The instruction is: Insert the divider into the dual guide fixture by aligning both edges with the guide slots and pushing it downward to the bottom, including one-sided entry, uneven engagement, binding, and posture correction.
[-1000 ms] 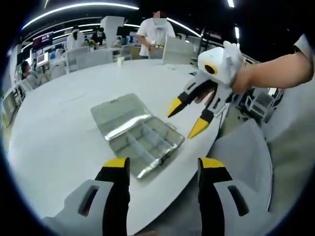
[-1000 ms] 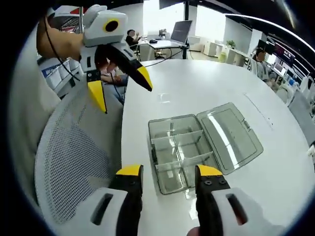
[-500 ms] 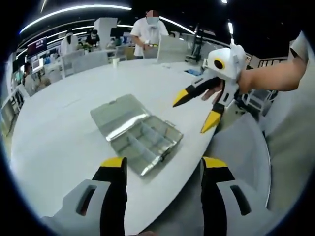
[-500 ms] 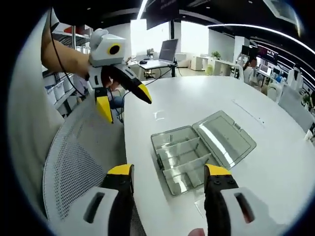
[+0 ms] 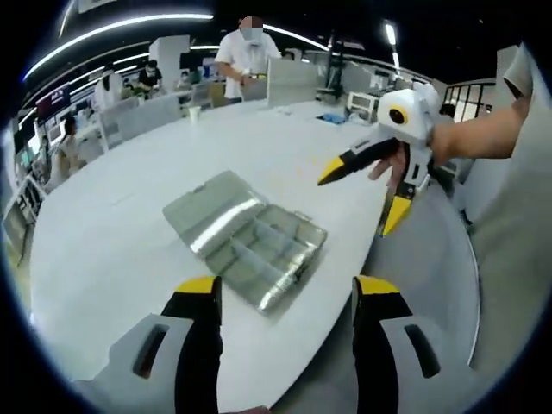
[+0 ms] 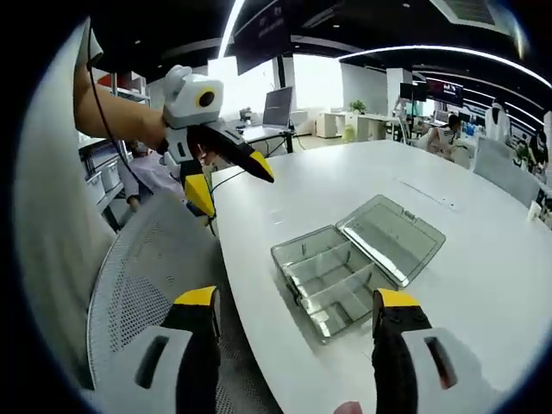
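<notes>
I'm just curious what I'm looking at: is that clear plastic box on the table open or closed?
Open. The clear box has its lid folded flat on the white table, exposing the dividers.

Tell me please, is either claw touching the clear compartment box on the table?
Apart: in the left gripper view, the right claw hangs beyond the box; both claws are open.

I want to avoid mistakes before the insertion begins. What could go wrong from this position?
1. Both grippers, left and right, are open, empty and off the table; no divider is held.
2. The clear box lies near the table edge, so pushing may slide it.
</notes>
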### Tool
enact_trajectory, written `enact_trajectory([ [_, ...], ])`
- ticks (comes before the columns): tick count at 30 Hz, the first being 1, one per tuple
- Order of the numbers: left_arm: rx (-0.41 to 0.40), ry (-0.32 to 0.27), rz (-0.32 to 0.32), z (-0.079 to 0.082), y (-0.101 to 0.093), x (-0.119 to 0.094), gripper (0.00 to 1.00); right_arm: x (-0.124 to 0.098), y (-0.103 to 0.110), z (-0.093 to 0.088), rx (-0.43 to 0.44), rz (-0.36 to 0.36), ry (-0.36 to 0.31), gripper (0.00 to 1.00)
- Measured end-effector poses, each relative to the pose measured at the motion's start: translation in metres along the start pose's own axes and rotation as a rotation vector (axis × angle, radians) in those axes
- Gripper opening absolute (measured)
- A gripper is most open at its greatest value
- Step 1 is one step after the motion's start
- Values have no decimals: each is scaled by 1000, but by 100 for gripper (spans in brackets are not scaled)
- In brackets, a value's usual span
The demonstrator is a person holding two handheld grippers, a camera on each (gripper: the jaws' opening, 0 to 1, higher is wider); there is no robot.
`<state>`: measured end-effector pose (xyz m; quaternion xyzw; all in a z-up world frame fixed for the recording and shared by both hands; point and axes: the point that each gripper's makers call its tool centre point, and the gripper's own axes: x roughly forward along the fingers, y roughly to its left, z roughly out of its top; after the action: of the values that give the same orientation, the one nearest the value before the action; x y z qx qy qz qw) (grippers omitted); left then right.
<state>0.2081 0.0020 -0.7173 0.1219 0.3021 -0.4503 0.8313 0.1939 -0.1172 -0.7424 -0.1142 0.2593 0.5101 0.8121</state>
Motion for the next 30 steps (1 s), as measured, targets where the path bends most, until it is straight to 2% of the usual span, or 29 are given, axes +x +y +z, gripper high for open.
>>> enact_trajectory([
  [11,69,34,-6,-4,20,-10,57,-4,8,-3,11,-6,-13,80],
  [17,106,78,0,-17,41,-16,55,-5,9,-3,15,-7,-13,83],
  [23,148,146,8,-39,64,-18,54,-4,9,-4,20,-12,-11,84],
  [30,133,190,30,-56,87,-18,52,-6,7,-6,27,-23,-4,84],
])
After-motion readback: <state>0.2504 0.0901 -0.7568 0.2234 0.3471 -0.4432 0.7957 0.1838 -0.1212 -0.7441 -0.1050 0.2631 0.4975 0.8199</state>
